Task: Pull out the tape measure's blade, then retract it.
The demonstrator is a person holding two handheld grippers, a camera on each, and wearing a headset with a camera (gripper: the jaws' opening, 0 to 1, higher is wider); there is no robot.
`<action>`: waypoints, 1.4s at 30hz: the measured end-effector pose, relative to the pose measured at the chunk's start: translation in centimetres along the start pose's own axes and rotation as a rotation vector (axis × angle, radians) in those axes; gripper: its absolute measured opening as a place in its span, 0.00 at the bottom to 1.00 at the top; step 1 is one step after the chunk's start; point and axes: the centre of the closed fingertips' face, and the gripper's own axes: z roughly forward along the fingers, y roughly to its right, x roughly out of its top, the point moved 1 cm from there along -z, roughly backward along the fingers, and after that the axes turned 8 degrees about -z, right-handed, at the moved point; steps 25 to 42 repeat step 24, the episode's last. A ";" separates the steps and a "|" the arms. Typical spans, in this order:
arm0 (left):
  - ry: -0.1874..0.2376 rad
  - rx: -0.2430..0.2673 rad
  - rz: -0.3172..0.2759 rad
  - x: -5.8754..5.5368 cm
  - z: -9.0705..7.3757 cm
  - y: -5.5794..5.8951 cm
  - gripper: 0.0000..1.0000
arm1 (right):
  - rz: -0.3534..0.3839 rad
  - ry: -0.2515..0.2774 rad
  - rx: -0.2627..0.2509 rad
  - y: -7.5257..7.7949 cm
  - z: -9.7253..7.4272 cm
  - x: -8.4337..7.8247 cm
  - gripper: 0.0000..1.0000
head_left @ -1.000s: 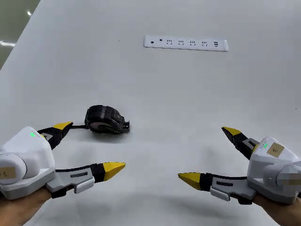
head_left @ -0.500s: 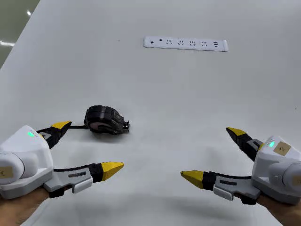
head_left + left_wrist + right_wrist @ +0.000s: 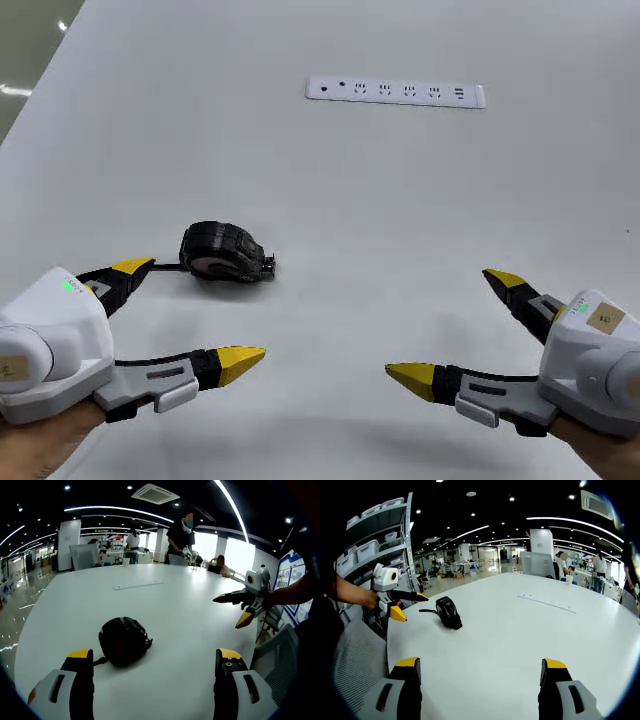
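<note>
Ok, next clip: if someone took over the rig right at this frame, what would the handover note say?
Left claw: open, empty, close to the tape measure but not gripping it.
Right claw: open, empty, off to the right over bare table.
Tape measure: lies on the table just ahead of the left claw, with no blade out that I can see.
Power strip: at the far side of the table, out of the way.
Done: nothing yet.
Left: grip the tape measure, pull the blade out, then let it retract.
</note>
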 end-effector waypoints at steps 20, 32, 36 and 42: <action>-0.005 -0.009 0.007 0.3 -0.4 -0.3 0.99 | 0.014 0.014 -0.005 0.2 -0.2 0.1 0.99; -0.005 -0.017 0.014 0.6 -0.4 -0.1 0.99 | 0.015 0.018 -0.006 0.2 -0.3 0.1 0.99; -0.005 -0.017 0.014 0.6 -0.4 -0.1 0.99 | 0.015 0.018 -0.006 0.2 -0.3 0.1 0.99; -0.005 -0.017 0.014 0.6 -0.4 -0.1 0.99 | 0.015 0.018 -0.006 0.2 -0.3 0.1 0.99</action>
